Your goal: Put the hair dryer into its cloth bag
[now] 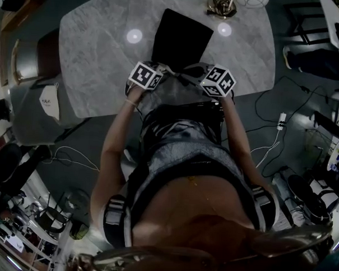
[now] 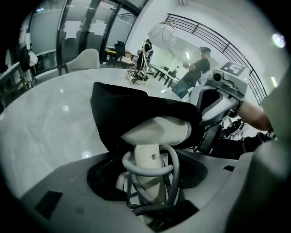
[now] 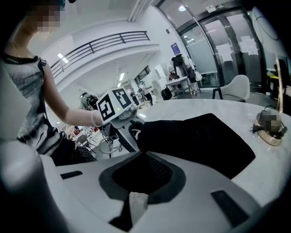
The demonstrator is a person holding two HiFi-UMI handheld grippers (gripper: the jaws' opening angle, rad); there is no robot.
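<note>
1 hair dryer (image 2: 157,132), 1 cloth bag (image 2: 122,109), 2 grippers. left gripper (image 2: 150,182) is clamped on the dryer's handle, with 1 grey cord (image 2: 150,167) looped round it. Dryer's nose sits inside the bag's mouth. right gripper (image 3: 141,175) is pinched on the bag's near edge. Bag's far end lies on the marble table (image 1: 94,56).

The hair dryer (image 2: 157,132) is cream-white; its barrel lies crosswise with one end tucked inside the mouth of the cloth bag (image 2: 122,102); its handle points back toward the person, wound with loops of grey cord (image 2: 150,167); the bag is black and limp, spread on the pale marble table (image 1: 94,56), its mouth at the near edge.
</note>
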